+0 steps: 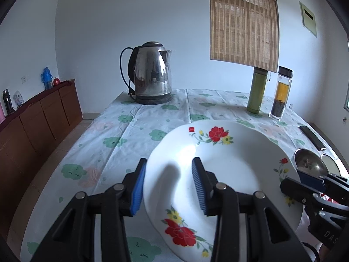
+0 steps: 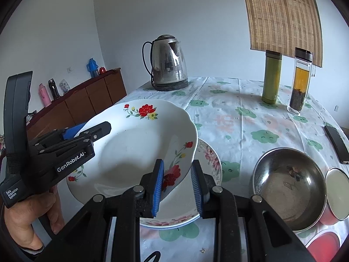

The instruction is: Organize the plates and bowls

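Glossy scalloped floral plate; dented round steel bowl beside it.

Open cloth: broad bare stretch of table between the kettle at the far edge and the near dishes; passable. Far right: green flask and tea bottle upright, just beside each other, narrow gap. Right edge: dark phone lying flat. Near right: steel bowl with red cup touching or nearly so. Near centre: tilted white plate over pink-flowered plate, blocking low passage. Left: second gripper at the white plate's far rim.
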Demonstrator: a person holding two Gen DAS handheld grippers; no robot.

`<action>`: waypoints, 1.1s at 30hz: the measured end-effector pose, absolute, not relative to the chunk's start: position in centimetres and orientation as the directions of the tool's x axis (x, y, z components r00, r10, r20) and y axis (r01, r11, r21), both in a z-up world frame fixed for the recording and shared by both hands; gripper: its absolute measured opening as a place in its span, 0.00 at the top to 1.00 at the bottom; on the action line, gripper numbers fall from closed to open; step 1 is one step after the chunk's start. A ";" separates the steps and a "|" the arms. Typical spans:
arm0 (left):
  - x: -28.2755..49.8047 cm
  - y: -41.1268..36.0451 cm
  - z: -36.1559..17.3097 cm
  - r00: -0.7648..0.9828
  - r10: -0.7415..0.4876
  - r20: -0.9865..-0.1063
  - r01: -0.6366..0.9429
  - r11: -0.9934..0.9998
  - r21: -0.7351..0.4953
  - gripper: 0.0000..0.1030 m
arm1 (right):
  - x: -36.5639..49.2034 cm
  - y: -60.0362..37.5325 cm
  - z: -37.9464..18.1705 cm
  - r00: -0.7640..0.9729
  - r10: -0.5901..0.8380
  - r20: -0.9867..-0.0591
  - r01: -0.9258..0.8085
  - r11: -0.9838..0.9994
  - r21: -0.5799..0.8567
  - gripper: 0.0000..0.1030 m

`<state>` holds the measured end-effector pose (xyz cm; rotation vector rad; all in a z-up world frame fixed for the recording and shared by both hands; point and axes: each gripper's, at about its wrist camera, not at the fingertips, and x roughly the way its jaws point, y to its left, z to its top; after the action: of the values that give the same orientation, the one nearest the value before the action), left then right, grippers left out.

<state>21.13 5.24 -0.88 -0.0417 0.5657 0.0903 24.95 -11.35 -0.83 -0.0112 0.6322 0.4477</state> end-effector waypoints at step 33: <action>22.8 1.9 -2.4 0.827 0.024 -0.561 -0.031 1.000 -0.003 0.62 | 25.8 -14.3 -1.5 0.736 0.336 -0.588 -0.320 0.938 0.135 0.73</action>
<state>22.77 1.89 -2.38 -0.0125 0.5955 0.0290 25.84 -14.33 -1.47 0.0254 0.6512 0.3606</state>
